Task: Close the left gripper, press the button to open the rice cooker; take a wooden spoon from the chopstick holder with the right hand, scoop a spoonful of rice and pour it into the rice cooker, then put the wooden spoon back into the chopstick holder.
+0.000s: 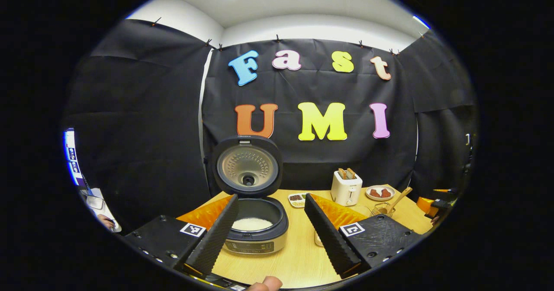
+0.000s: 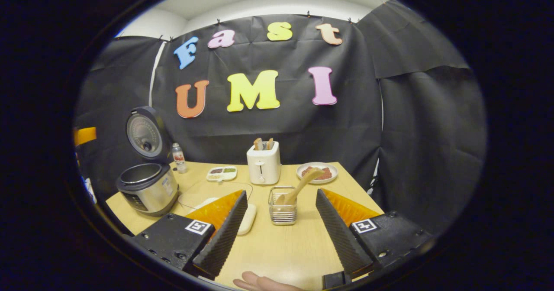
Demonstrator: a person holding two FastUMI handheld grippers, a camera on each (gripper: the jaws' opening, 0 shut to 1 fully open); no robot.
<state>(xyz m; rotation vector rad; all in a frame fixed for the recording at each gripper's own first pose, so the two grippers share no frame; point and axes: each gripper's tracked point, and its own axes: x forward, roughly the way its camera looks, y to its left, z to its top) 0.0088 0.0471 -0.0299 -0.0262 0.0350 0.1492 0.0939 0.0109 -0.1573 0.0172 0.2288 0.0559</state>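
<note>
The left gripper (image 1: 270, 228) hung with its fingers spread wide and empty, and right between them sat the rice cooker (image 1: 255, 228), lid up, white rice showing in the pot. The right gripper (image 2: 281, 228) was parted and empty too, framing the chopstick holder (image 2: 282, 211) on the desk (image 2: 281, 252), the wooden spoon (image 2: 303, 185) leaning in it, bowl end up toward a plate (image 2: 319, 172).
</note>
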